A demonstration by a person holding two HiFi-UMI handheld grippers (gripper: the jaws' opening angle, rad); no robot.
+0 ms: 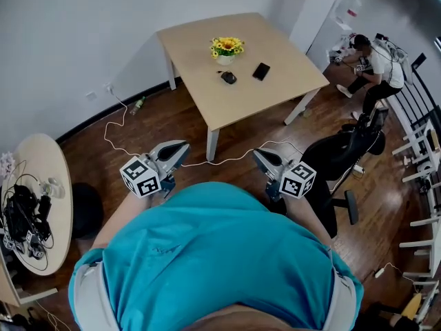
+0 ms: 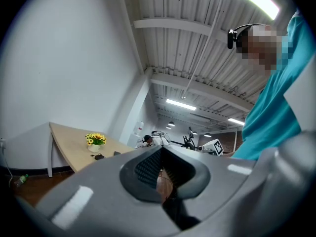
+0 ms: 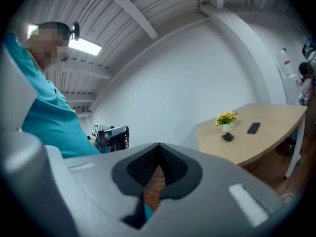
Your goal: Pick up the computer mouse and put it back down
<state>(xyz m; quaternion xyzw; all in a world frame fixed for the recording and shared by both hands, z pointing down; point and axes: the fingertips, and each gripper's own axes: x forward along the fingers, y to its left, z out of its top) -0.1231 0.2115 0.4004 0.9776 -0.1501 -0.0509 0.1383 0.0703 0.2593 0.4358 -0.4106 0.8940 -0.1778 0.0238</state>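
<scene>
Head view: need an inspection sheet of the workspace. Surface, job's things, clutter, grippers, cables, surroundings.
Surface: light wooden table, some way ahead of the person.
Job's things: black computer mouse on the table, nothing touching it.
Clutter: phone and flower pot near the mouse.
Grippers: left gripper and right gripper both shut, empty, held close to the torso.
Cables: white cable on the floor before the table; tangle on the round side table.
Surroundings: office chair; crouching person beyond the table.

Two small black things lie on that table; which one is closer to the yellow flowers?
The rounded computer mouse, lying right beside the flower pot; the flat rectangular phone sits farther away from it.
</scene>
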